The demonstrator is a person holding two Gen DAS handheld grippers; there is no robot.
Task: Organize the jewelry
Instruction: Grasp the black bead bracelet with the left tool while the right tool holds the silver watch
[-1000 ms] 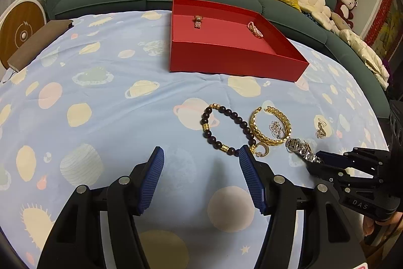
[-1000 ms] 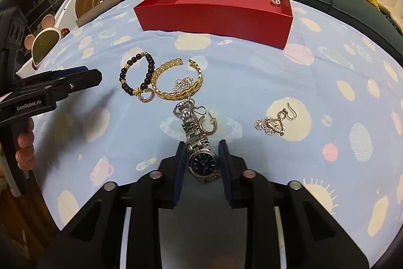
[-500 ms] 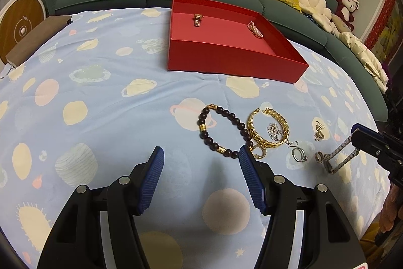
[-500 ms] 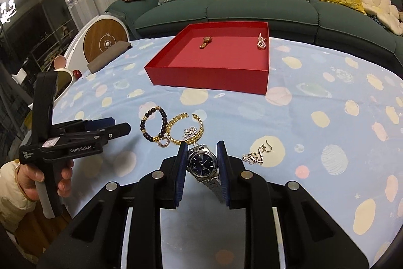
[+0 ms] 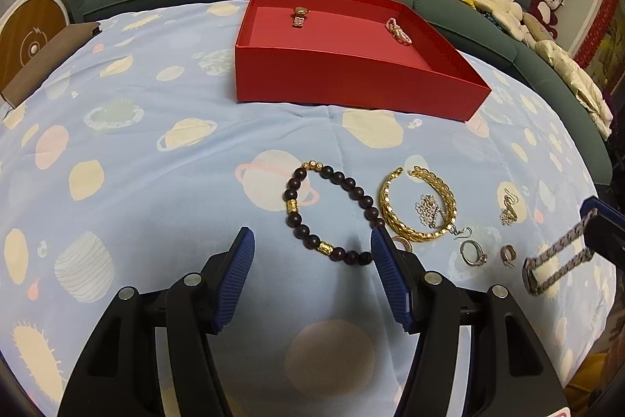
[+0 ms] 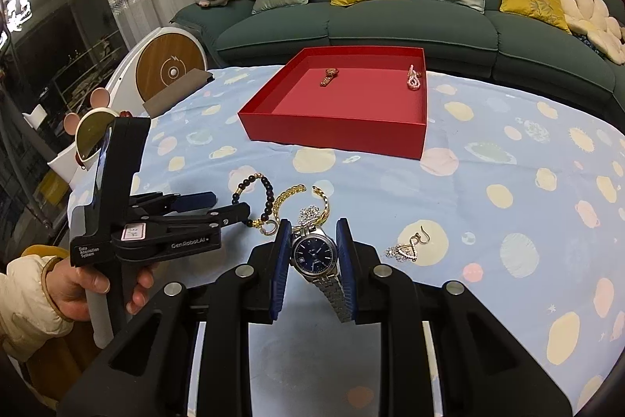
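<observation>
My right gripper (image 6: 313, 248) is shut on a silver watch (image 6: 313, 253) with a dark blue dial, held above the cloth; its band (image 5: 554, 262) hangs at the right edge of the left wrist view. My left gripper (image 5: 308, 262) is open and empty, just short of a dark bead bracelet (image 5: 332, 213). A gold bangle (image 5: 418, 206), a silver chain (image 5: 427, 210), rings (image 5: 472, 253) and an earring (image 6: 406, 249) lie on the cloth. The red tray (image 6: 332, 133) at the back holds a small gold watch (image 6: 329, 76) and a pearl piece (image 6: 413, 77).
The table carries a pale blue planet-print cloth (image 5: 156, 163). A green sofa (image 6: 390, 22) with cushions curves behind the table. A brown pad (image 5: 47, 53) lies at the table's left edge. The left gripper's body and the holding hand (image 6: 97, 284) show at the left of the right wrist view.
My right gripper has lifted the silver watch off the cloth and drawn back higher. The rings that lay by the watch are now uncovered. The left gripper has barely moved.
</observation>
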